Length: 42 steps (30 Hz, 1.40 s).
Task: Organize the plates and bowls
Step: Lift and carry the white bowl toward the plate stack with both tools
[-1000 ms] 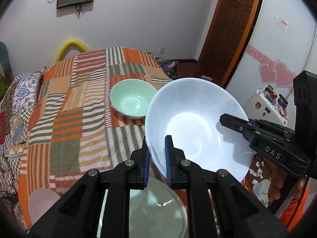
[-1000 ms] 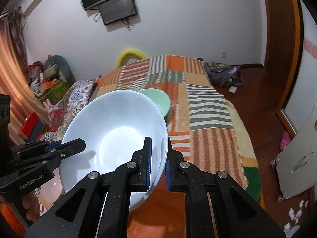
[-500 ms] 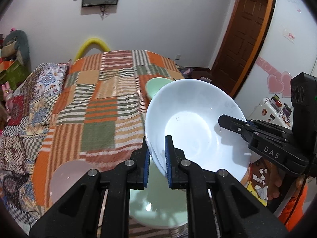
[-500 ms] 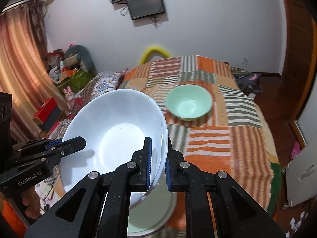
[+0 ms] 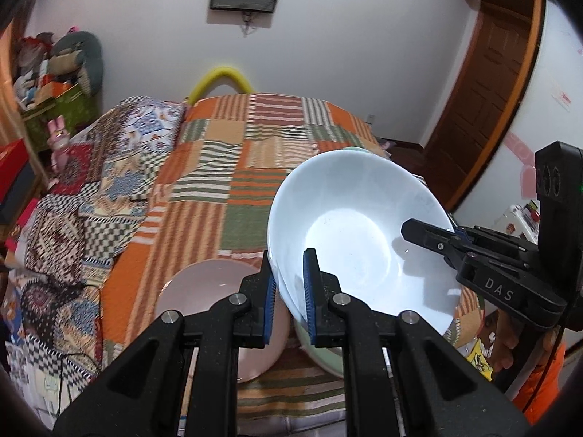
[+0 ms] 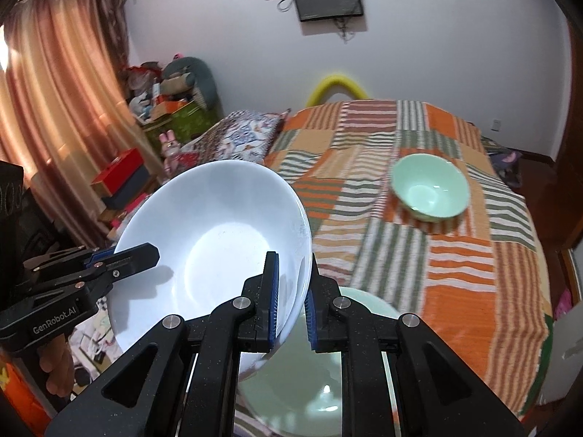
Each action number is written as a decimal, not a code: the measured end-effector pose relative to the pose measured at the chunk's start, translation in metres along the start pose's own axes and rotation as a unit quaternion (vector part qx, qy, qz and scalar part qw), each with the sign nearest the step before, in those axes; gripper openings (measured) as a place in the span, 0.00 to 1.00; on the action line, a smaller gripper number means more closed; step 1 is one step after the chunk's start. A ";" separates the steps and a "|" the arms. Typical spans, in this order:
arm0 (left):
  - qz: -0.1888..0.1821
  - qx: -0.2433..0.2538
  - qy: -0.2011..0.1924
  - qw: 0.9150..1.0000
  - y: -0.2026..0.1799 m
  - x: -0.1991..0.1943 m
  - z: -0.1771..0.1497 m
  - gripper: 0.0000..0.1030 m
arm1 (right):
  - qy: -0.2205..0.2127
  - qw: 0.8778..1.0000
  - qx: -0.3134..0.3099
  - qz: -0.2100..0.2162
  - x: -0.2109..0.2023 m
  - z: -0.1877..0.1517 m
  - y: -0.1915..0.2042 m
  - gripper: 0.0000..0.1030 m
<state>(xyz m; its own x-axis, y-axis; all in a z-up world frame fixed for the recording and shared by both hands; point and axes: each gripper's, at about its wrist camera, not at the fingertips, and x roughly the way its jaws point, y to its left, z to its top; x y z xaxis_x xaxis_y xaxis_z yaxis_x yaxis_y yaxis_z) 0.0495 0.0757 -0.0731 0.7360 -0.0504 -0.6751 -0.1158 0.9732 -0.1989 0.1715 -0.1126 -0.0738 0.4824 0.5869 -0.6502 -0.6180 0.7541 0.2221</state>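
I am holding one large white bowl [image 5: 359,240] in the air, tilted, with both tongs clamped on its rim from opposite sides. The left gripper [image 5: 288,293] is pinching the near rim between its blue pads [image 5: 309,291], jaws narrow with only the bowl's wall between them. The right gripper [image 6: 293,296] is doing the same on the other side of the rim, and it is showing in the left view as the black tool marked DAS.

Count of dishes in view: four. One white bowl, held. One small mint-green bowl [image 6: 430,191] is sitting upright on the striped patchwork bedspread [image 6: 484,255], well apart from the held bowl. One pale green dish [image 6: 309,382] is lying directly under the white bowl, near the bed's close edge; I cannot tell whether it is a plate or a shallow bowl. One pink plate [image 5: 215,306] is lying just beside that green dish, partly hidden by the left gripper's fingers.

Two screens [image 6: 329,0] are hanging on the white wall, one above the other.
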 end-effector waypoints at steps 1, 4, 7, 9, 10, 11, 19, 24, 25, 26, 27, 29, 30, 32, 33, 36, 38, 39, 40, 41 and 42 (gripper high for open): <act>0.003 -0.005 -0.001 1.000 0.005 -0.001 -0.001 0.13 | 0.002 1.000 -0.003 0.003 0.003 0.000 0.003 0.13; 0.013 -0.013 0.000 1.000 0.019 -0.003 -0.005 0.13 | 0.011 1.000 -0.013 0.011 0.013 -0.002 0.018 0.13; 0.024 -0.020 0.001 1.000 0.033 -0.003 -0.011 0.13 | 0.023 0.999 -0.020 0.017 0.024 -0.005 0.029 0.13; 0.033 -0.023 0.002 0.999 0.041 -0.002 -0.015 0.13 | 0.030 0.999 -0.024 0.021 0.031 -0.006 0.036 0.13; 0.038 -0.024 0.004 0.999 0.045 -0.001 -0.018 0.13 | 0.034 0.999 -0.026 0.023 0.034 -0.007 0.039 0.13; 0.042 -0.026 0.005 0.999 0.049 0.001 -0.020 0.13 | 0.037 0.999 -0.026 0.025 0.037 -0.008 0.042 0.13; 0.057 -0.053 0.026 0.997 0.076 0.016 -0.036 0.13 | 0.074 0.996 -0.032 0.031 0.067 -0.015 0.060 0.13; 0.060 -0.066 0.042 0.995 0.090 0.028 -0.047 0.13 | 0.095 0.994 -0.033 0.032 0.081 -0.021 0.067 0.13; 0.060 -0.068 0.046 0.995 0.092 0.031 -0.049 0.13 | 0.100 0.994 -0.034 0.030 0.084 -0.023 0.068 0.13; 0.060 -0.070 0.049 0.995 0.094 0.033 -0.051 0.13 | 0.105 0.993 -0.037 0.029 0.086 -0.024 0.069 0.13; 0.060 -0.071 0.053 0.994 0.096 0.036 -0.053 0.13 | 0.109 0.993 -0.039 0.028 0.089 -0.026 0.070 0.13; 0.061 -0.074 0.059 0.994 0.098 0.041 -0.055 0.13 | 0.116 0.992 -0.043 0.025 0.093 -0.027 0.072 0.13; 0.061 -0.076 0.063 0.993 0.100 0.044 -0.056 0.13 | 0.120 0.991 -0.044 0.023 0.096 -0.029 0.072 0.13; 0.062 -0.080 0.067 0.993 0.103 0.050 -0.057 0.13 | 0.128 0.991 -0.045 0.020 0.102 -0.030 0.072 0.13; 0.062 -0.082 0.070 0.992 0.105 0.054 -0.057 0.13 | 0.131 0.990 -0.044 0.019 0.104 -0.031 0.072 0.14; 0.062 -0.089 0.081 0.991 0.110 0.064 -0.060 0.13 | 0.142 0.989 -0.043 0.016 0.112 -0.034 0.073 0.14; 0.063 -0.091 0.088 0.990 0.113 0.070 -0.062 0.13 | 0.149 0.988 -0.043 0.013 0.117 -0.037 0.073 0.14; 0.063 -0.092 0.091 0.990 0.115 0.073 -0.063 0.13 | 0.153 0.987 -0.043 0.012 0.119 -0.038 0.072 0.14; 0.063 -0.092 0.094 0.989 0.115 0.075 -0.064 0.13 | 0.156 0.987 -0.042 0.011 0.122 -0.039 0.072 0.14; 0.063 -0.092 0.097 0.989 0.116 0.078 -0.065 0.13 | 0.159 0.986 -0.042 0.011 0.124 -0.040 0.071 0.14; 0.063 -0.093 0.100 0.989 0.117 0.080 -0.066 0.13 | 0.161 0.986 -0.041 0.011 0.125 -0.040 0.071 0.14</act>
<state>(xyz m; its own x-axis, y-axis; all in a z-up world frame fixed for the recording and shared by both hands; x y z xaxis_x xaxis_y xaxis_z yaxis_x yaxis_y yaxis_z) 0.0508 0.1709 -0.1977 0.5634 0.0070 -0.8261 -0.3329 0.9171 -0.2193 0.1631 0.0028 -0.1689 0.2546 0.4679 -0.8463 -0.6808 0.7083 0.1867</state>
